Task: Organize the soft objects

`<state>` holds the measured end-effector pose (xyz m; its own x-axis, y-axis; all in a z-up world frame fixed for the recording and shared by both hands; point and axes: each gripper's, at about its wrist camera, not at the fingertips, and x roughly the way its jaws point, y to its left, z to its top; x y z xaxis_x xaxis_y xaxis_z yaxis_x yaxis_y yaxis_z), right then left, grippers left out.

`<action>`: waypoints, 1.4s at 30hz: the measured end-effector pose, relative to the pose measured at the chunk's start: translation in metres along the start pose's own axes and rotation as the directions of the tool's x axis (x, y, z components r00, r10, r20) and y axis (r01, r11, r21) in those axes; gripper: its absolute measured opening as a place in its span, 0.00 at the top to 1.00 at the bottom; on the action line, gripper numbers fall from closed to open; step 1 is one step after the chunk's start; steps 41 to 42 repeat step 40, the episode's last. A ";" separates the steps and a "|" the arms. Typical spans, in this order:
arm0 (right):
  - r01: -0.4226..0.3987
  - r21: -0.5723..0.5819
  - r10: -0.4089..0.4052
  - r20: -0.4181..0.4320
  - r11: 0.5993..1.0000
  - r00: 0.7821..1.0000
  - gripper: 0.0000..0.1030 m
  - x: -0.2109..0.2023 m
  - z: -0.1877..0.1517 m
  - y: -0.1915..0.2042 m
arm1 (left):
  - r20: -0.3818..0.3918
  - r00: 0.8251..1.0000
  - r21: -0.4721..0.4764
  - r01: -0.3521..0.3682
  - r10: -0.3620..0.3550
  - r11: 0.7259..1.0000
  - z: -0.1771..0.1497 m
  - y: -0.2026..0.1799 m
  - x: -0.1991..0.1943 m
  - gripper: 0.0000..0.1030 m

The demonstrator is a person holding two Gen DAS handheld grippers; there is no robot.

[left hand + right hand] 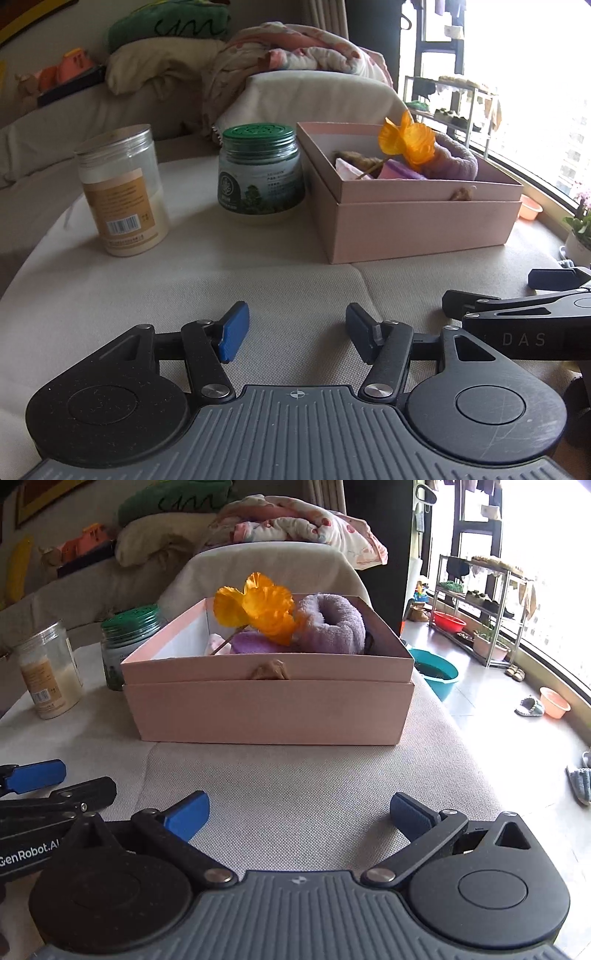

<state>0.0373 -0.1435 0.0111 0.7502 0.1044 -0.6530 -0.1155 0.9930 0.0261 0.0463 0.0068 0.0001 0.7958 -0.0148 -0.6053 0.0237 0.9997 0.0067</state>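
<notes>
A beige cloth-covered surface (295, 782) stands before a sofa heaped with pillows and a floral blanket (295, 55). On it sits a pink box (269, 709), holding an orange fabric flower (262, 609), a purple plush ring (332, 624) and a pale purple soft piece (251, 642); a small tan bit pokes out at its front rim. Left of the box stand a green-lidded jar (258, 170) and a clear canister (122, 192). Both tools hover low over the cloth, side by side: the left tool (297, 338) spread apart and holding nothing, the right tool (299, 816) spread wider, also holding nothing.
</notes>
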 end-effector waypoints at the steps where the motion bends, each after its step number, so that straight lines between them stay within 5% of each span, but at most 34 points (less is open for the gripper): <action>1: 0.000 0.000 0.000 0.000 1.000 1.000 0.00 0.000 0.000 0.000 | 0.000 1.000 0.000 0.000 0.000 1.000 0.000 0.000 0.000 0.38; 42: -0.001 -0.001 0.001 0.000 1.000 1.000 0.00 0.000 0.000 -0.001 | -0.013 1.000 -0.006 0.002 -0.002 1.000 0.004 0.002 0.002 0.39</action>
